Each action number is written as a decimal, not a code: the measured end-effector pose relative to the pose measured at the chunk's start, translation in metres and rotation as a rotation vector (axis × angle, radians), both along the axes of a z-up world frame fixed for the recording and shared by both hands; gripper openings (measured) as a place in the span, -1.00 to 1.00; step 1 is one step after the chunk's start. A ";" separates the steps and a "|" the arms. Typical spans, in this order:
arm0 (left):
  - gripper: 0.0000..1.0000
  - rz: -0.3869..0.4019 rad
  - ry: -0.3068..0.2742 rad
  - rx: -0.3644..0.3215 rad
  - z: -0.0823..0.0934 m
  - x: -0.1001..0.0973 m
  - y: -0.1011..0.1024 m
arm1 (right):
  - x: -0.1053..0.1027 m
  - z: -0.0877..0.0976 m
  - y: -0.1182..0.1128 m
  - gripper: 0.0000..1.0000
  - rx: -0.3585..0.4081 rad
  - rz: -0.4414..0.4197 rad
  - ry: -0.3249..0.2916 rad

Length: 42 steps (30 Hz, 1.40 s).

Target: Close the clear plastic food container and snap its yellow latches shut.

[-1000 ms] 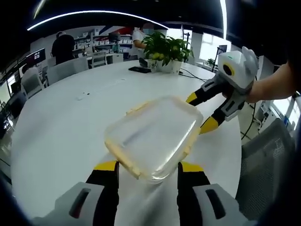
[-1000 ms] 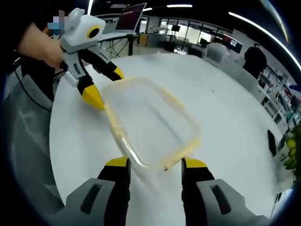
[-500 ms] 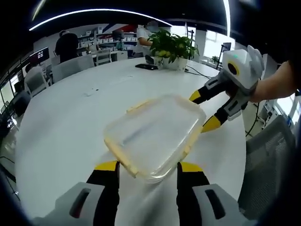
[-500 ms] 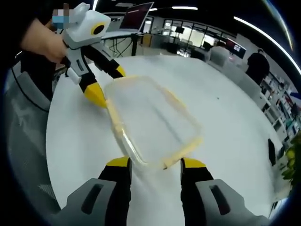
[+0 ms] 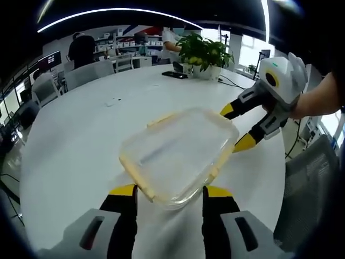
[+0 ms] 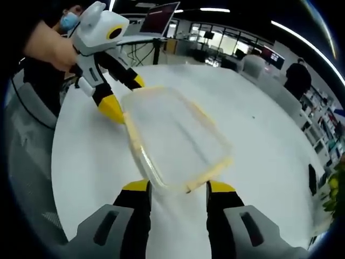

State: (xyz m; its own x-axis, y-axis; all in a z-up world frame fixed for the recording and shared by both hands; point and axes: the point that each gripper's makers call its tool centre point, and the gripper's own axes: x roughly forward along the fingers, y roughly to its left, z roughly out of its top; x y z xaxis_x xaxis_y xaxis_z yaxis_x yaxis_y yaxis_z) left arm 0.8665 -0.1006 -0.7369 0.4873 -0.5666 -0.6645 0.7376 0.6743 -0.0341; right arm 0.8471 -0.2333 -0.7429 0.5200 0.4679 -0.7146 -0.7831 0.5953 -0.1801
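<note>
Left gripper view: clear plastic food container (image 5: 178, 156), lid on, rests flat on the white round counter (image 5: 81, 145), one short end lying between the yellow-tipped jaws of the left hand-held gripper (image 5: 168, 191). Jaws stand apart, one either side of the container's near end; whether they touch its walls cannot be told. Right hand-held gripper (image 5: 237, 127) enters from the right, jaws spread, tips at the far end, one just beside the corner. Yellow latches (image 5: 161, 120) run along the rim; whether any is snapped shut cannot be told. Potted plant (image 5: 202, 54) stands well apart at the counter's far edge.

Right gripper view: same container (image 6: 175, 140), near end between the right hand-held gripper (image 6: 175, 189) jaws, which stand open. Left hand-held gripper (image 6: 126, 97) sits at the opposite end.

Risks, judged:
- Container slides on the smooth counter if one gripper presses a latch while the other fails to brace.
- Lid sits skewed; latch then misses its catch.
- Narrow jaw tip slips off a thin latch under pressure.
- Uneven force tips the container up at one end.
</note>
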 end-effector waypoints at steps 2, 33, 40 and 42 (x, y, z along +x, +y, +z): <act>-0.17 0.015 0.001 -0.014 0.001 -0.001 0.000 | -0.001 0.002 -0.001 -0.24 0.002 -0.002 -0.006; -0.16 0.381 -0.040 -0.263 0.058 -0.103 0.060 | -0.080 0.056 -0.022 -0.10 0.165 -0.197 -0.033; -0.15 0.413 -0.045 -0.294 0.064 -0.122 0.067 | -0.091 0.064 -0.029 -0.03 0.206 -0.251 -0.028; -0.15 0.429 -0.048 -0.304 0.065 -0.126 0.071 | -0.096 0.067 -0.026 0.00 0.266 -0.287 -0.009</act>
State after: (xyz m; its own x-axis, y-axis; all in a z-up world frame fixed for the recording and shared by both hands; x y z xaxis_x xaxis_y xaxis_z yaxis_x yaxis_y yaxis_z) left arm 0.7404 -0.0299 -0.6717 0.7436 -0.4733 -0.4723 0.4031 0.8809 -0.2481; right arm 0.7510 -0.2594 -0.6761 0.6623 0.4705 -0.5831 -0.5768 0.8169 0.0040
